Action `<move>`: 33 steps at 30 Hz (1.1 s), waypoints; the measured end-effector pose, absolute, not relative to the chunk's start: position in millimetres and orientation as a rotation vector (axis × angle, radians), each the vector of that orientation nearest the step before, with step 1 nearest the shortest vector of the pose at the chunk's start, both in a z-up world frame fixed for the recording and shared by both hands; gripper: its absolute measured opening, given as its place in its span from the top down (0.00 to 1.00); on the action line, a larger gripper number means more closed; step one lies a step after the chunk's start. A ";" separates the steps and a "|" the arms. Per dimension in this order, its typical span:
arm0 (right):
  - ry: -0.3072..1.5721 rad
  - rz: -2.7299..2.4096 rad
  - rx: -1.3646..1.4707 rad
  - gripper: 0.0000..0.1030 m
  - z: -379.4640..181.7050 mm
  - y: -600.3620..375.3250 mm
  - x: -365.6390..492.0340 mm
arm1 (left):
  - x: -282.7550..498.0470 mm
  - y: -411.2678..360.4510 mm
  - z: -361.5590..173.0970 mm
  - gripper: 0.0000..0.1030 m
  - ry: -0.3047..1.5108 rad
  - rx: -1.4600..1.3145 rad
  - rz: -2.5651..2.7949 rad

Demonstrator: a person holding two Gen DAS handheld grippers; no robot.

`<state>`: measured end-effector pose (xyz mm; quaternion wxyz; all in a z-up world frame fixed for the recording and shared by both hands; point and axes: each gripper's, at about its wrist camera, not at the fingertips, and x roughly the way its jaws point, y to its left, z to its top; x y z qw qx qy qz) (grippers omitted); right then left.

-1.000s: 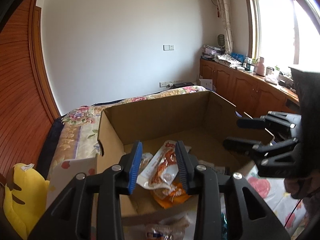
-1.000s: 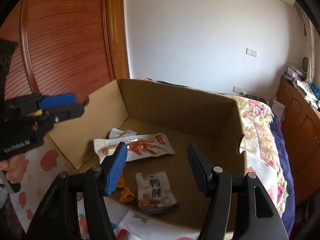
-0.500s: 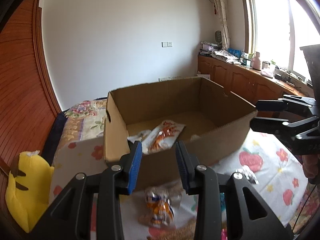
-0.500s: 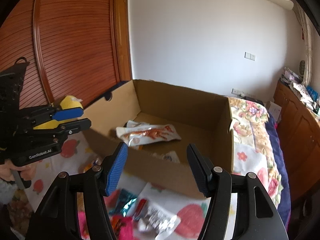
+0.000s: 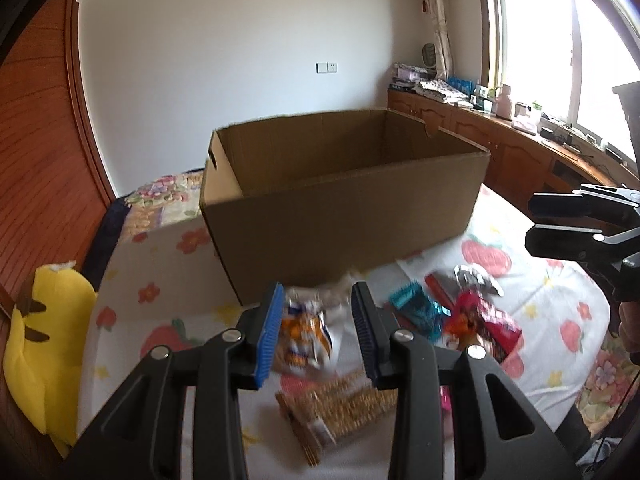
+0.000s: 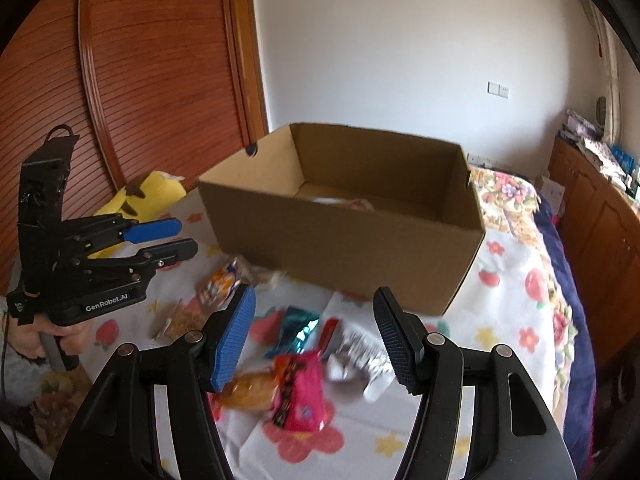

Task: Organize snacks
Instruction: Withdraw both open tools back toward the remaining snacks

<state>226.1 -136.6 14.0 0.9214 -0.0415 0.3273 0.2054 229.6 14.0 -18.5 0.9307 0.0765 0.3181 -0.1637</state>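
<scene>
Both tongs have pulled back from the box (image 5: 344, 216), empty and parted, above the snacks (image 6: 298, 384).

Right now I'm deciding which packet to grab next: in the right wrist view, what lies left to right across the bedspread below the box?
Golden-brown crumbly snack pack → teal foil packet → crinkled silver-white foil packet.
</scene>
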 end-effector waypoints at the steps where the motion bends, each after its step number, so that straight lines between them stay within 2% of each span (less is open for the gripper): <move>1: 0.677 0.424 -0.081 0.39 11.3 -135.6 223.0 | 225.4 12.8 -22.5 0.66 0.657 0.157 -0.334; 13: 0.730 0.438 -0.042 0.38 -17.2 -129.9 195.6 | 208.9 15.5 -57.5 0.66 0.739 0.155 -0.350; 26: 0.793 0.493 0.014 0.38 -41.5 -118.9 177.0 | 202.4 12.7 -69.9 0.66 0.784 0.171 -0.389; 33: 0.825 0.526 0.027 0.38 -46.1 -110.3 171.1 | 196.8 5.9 -70.4 0.58 0.795 0.219 -0.405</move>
